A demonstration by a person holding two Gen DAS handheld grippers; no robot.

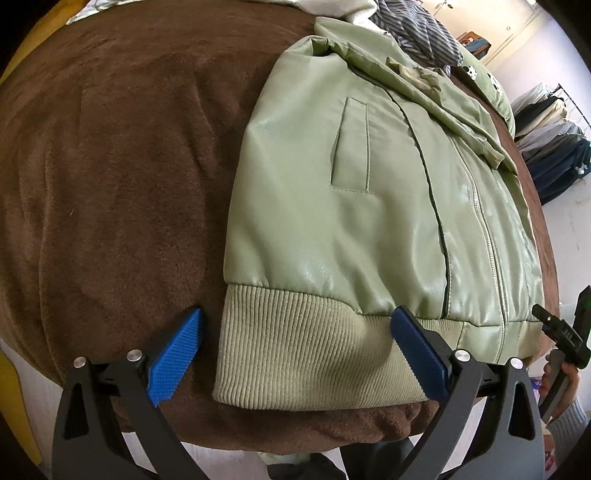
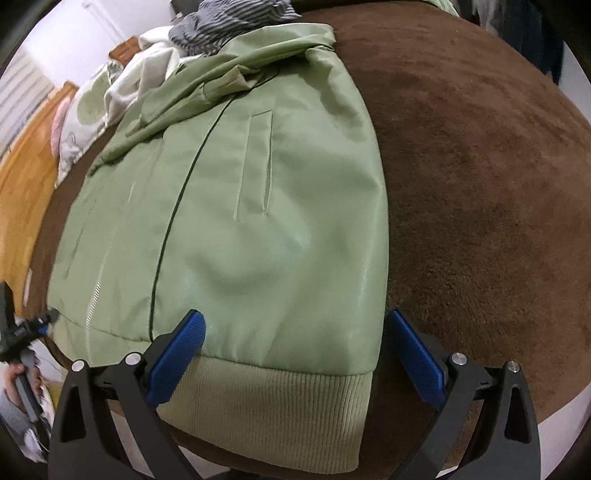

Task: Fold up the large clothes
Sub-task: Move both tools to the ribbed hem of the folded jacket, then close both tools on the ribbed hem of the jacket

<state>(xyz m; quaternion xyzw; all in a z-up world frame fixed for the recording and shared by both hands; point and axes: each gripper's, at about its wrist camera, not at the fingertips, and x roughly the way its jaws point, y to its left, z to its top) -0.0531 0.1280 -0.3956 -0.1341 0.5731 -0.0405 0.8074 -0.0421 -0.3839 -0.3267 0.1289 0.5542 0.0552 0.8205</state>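
Jacket: a pale green jacket (image 1: 332, 206) lay front-up on the brown blanket (image 1: 110, 166), zip closed, its ribbed hem (image 1: 314, 354) nearest both claws and running along the near edge of the bed.
Sleeves: both seemed already folded in across the chest at the far end, ahead of the claws; the far part was bunched and distorted by the lens, so this is a fair guess only.
Left claw: the left claw (image 1: 295, 332) was wide open and held nothing. Its left finger lay on the blanket just beside the hem's left corner; its right finger rested on or just above the hem, so the corner sat between the two.
Right claw: the right claw (image 2: 295, 339) was likewise wide open and empty. The hem's right corner (image 2: 332, 398) sat between its fingers, the left finger over the jacket body, the right finger over bare blanket just beside the jacket's side edge.
Done so far: the jacket was laid flat and narrowed to a tidy rectangle.
Left to do: the hem was not yet gripped; judged from the lie of things, both corners needed pinching, then the lower half carrying forward over the chest.
Other clothes: a striped garment (image 2: 229, 26) and a white one (image 2: 147, 62) were heaped beyond the collar, well ahead of the claws, apparently unfolded.
Risk: the smooth shell looked slippery; the ribbed band offered the surer hold.
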